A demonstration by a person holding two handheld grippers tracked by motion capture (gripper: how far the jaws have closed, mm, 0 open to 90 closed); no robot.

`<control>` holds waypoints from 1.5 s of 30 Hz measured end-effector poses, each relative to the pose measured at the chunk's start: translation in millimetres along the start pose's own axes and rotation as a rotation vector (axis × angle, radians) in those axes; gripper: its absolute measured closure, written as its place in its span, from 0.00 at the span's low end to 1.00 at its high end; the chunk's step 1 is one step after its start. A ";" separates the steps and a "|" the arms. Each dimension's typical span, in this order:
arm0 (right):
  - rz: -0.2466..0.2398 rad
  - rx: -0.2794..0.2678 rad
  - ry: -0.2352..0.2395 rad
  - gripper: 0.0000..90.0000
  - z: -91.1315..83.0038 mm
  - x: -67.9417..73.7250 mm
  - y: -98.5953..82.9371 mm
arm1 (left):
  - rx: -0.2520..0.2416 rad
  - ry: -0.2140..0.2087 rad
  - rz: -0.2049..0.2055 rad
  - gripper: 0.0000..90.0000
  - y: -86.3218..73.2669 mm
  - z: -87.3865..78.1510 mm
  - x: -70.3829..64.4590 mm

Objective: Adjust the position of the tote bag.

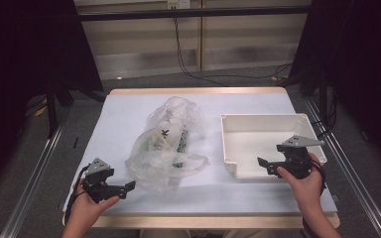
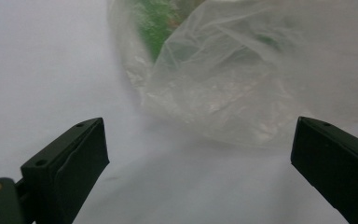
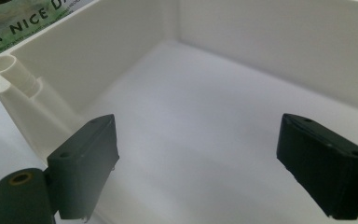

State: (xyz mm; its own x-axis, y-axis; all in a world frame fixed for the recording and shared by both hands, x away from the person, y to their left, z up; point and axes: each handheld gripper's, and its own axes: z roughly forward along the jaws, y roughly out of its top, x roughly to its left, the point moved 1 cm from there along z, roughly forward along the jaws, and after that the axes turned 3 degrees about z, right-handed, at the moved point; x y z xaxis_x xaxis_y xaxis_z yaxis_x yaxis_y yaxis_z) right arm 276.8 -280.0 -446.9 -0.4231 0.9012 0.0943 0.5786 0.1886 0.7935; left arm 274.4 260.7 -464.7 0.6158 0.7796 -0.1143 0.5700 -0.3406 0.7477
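Note:
A crumpled clear plastic bag [image 1: 167,148] with green-printed white items inside lies at the middle of the white table. My left gripper [image 1: 129,187] rests near the front left, open, its jaws pointing right at the bag's lower edge [image 2: 242,93] a short way off. A white empty bin [image 1: 263,144] stands at the right. My right gripper [image 1: 263,164] hovers at the bin's front edge, open, jaws pointing left over the bin floor [image 3: 200,130]. Nothing sits between either pair of jaws.
The table [image 1: 124,111] is covered in white with a wooden rim. Metal rails [image 1: 34,173] run along both sides. Dark curtains and cables stand at the back. Printed packaging [image 3: 23,18] shows just past the bin's corner.

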 end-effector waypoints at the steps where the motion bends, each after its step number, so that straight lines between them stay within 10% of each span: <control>1: -0.002 0.002 0.002 0.14 0.5 0.2 0.3 | 0.002 -0.008 0.003 0.05 -0.2 0.1 -2.1; 12: -0.017 -0.002 0.021 0.14 7.6 6.5 8.2 | 0.037 -0.068 0.071 0.16 -1.0 4.6 -21.8; 36: -0.025 -0.001 0.026 0.14 9.5 9.1 8.7 | -0.058 -0.082 0.011 0.35 4.6 7.2 -24.6; 45: -0.027 0.002 0.021 0.14 6.7 8.9 6.8 | -0.052 -0.082 0.012 0.75 11.9 5.4 -25.3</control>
State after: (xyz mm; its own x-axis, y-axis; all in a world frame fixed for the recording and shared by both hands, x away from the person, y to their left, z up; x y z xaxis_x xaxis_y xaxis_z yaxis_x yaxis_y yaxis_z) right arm 281.6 -268.1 -444.6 -0.4529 0.8874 0.0858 0.5686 0.2133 0.7945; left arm 268.5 234.1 -456.5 0.6660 0.7291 -0.1574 0.5350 -0.3199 0.7819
